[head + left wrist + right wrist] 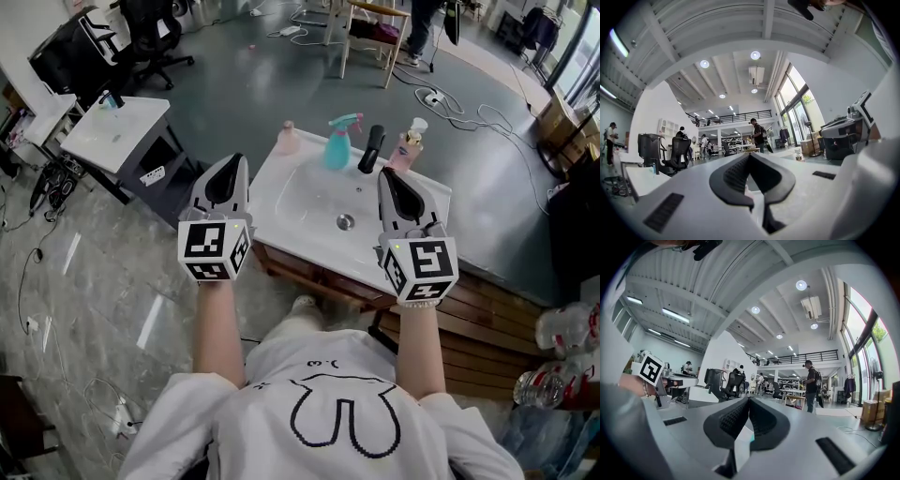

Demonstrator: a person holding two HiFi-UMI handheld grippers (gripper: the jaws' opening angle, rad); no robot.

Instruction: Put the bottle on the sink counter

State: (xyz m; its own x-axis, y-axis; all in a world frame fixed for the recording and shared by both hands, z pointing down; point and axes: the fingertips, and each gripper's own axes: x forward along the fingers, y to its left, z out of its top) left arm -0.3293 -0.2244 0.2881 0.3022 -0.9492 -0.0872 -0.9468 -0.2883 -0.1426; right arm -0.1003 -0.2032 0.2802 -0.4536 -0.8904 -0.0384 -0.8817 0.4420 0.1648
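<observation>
Both grippers are held level, side by side, above a white sink counter (pixel 281 171). My left gripper (pixel 235 163) is shut with nothing between its jaws, which also meet empty in the left gripper view (pixel 749 157). My right gripper (pixel 382 174) is shut and empty too, its jaws closed in the right gripper view (pixel 749 401). Along the counter's back edge stand a small pink bottle (pixel 288 138), a teal spray bottle (pixel 340 142) and a pink pump bottle (pixel 410 146). Two clear plastic bottles (pixel 563 328) lie at the lower right.
A black faucet (pixel 371 148) rises behind the basin with its drain (pixel 345 221). A white table (pixel 117 131) and a black office chair (pixel 150 28) stand to the left. Cables (pixel 469 117) run over the floor beyond. A wooden base (pixel 487 328) sits under the counter.
</observation>
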